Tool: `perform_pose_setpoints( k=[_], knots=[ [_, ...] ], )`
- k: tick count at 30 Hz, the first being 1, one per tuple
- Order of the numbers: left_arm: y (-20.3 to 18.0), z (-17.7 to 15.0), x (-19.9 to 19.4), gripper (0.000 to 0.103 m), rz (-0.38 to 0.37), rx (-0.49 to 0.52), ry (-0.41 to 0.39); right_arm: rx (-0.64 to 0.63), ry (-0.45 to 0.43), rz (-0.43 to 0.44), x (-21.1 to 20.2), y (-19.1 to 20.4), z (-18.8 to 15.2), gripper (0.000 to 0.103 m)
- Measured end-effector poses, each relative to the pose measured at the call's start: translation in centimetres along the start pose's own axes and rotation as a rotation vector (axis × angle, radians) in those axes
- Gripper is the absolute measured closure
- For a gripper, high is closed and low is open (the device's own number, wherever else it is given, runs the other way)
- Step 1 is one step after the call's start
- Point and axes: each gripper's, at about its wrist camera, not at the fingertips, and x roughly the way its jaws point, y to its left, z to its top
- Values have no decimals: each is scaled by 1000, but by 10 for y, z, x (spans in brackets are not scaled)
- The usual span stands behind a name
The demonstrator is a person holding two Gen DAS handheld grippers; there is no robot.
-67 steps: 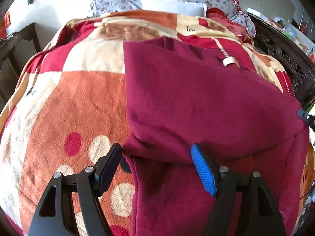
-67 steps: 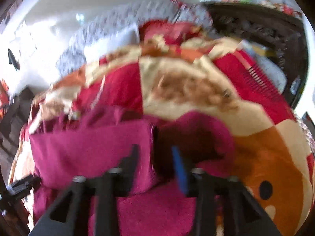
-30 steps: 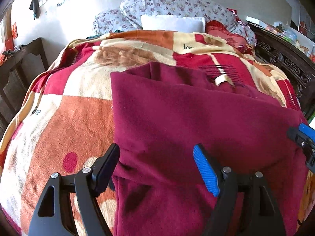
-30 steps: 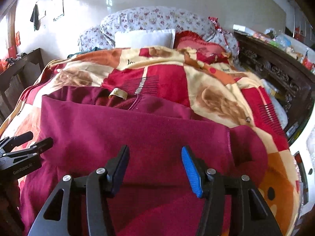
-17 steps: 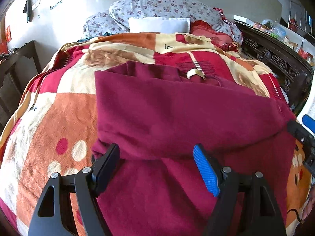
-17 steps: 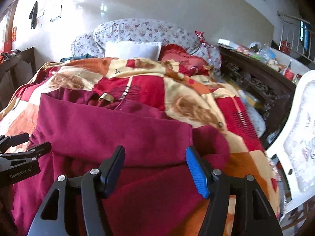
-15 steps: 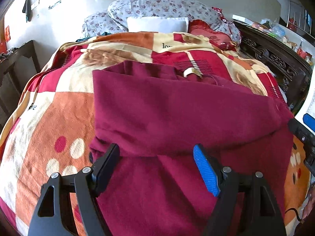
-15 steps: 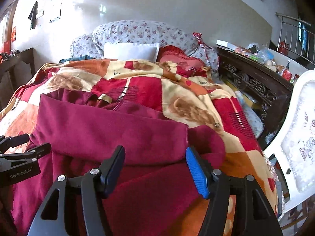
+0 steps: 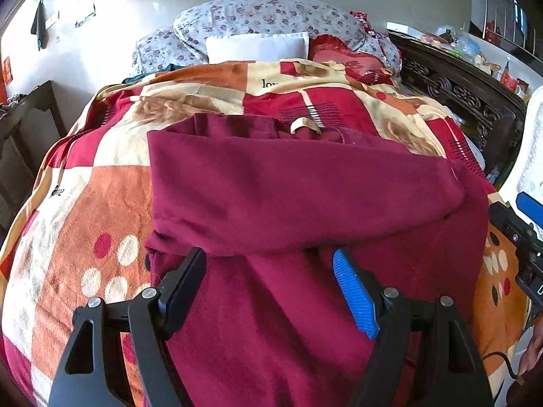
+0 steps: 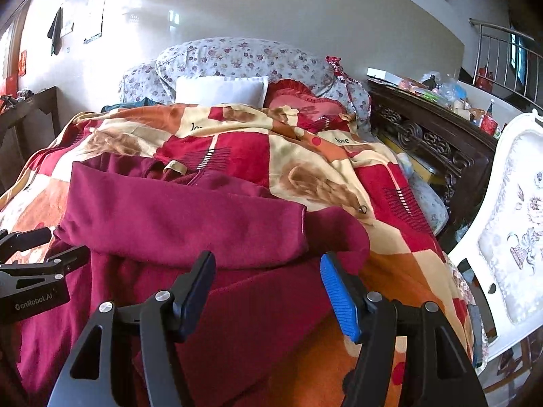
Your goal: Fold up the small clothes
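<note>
A maroon garment [image 9: 288, 196] lies on the patterned blanket [image 9: 85, 210], its far part folded forward over its near part; it also shows in the right wrist view [image 10: 190, 224]. A beige neck label [image 9: 303, 124] shows at its far edge. My left gripper [image 9: 269, 278] is open and empty, just above the garment near the fold's front edge. My right gripper [image 10: 266, 279] is open and empty above the garment's right side, where a bunched sleeve [image 10: 339, 230] lies. The right gripper also shows at the right edge of the left wrist view [image 9: 522, 227].
The blanket covers a bed with floral pillows [image 9: 271, 20] and a white pillow [image 9: 258, 47] at the head. A dark carved wooden bed frame [image 10: 434, 142] runs along the right. A white chair [image 10: 516, 224] stands at the near right. A dark cabinet [image 9: 20, 129] stands left.
Both grippers have pulled back toward the near edge of the bed and risen slightly, leaving the folded garment lying on the blanket. Both stay open.
</note>
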Motion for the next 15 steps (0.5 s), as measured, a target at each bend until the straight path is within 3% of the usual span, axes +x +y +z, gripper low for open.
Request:
perform_pose_setpoints(
  k=[5,11,15],
  knots=[
    [-13,-8,-1,26,-27,26,29,35,21,17,3,-18,-9,34],
    [-41,-33,4,23,-147,84,127,131,80,31,14,-62,-35,34],
    [-65,-49,14,23,-172,122,177,172,105,46,17,-81,-50,34]
  ],
)
